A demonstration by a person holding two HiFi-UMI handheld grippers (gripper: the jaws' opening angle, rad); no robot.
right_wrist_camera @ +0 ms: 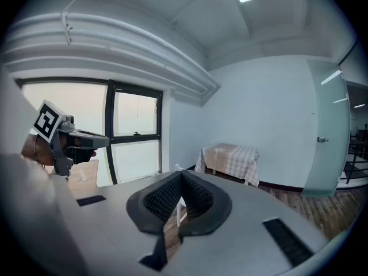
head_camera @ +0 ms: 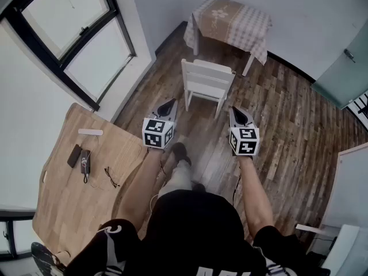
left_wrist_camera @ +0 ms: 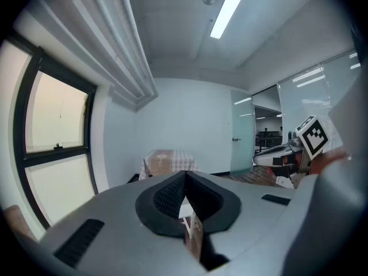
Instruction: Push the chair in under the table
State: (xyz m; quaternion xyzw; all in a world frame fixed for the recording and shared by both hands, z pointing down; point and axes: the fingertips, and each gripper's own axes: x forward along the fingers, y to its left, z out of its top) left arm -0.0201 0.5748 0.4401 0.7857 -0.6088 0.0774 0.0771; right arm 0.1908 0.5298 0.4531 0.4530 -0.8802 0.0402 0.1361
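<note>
1. Approaching, by the look of it: holding the left gripper and the right gripper out ahead, side by side, both near the white painted wooden chair but not touching it.
2. Keeping both pairs of jaws pressed together on nothing, each gripper view showing ribbed black pads meeting at the tips.
3. Finding the chair standing on the brown plank floor, well apart from the small square table draped in a beige-and-white checked cloth, between the person and that table.
4. Calling next, in all likelihood, for bringing the closed tips against the chair's near edge, one toward each side, then pushing evenly toward the table to avoid slewing it round.
5. Reading the chair as rigid, flat-panelled and smooth-painted; expecting its slim legs to be sliding fairly easily over the hard, grained planks, perhaps catching at a seam.
6. Possibly facing the backrest from here, though the steep downward view is making back and seat hard to tell apart.
7. Noting the cloth hanging soft and low around white table legs, likely brushing the chair on its way under.
</note>
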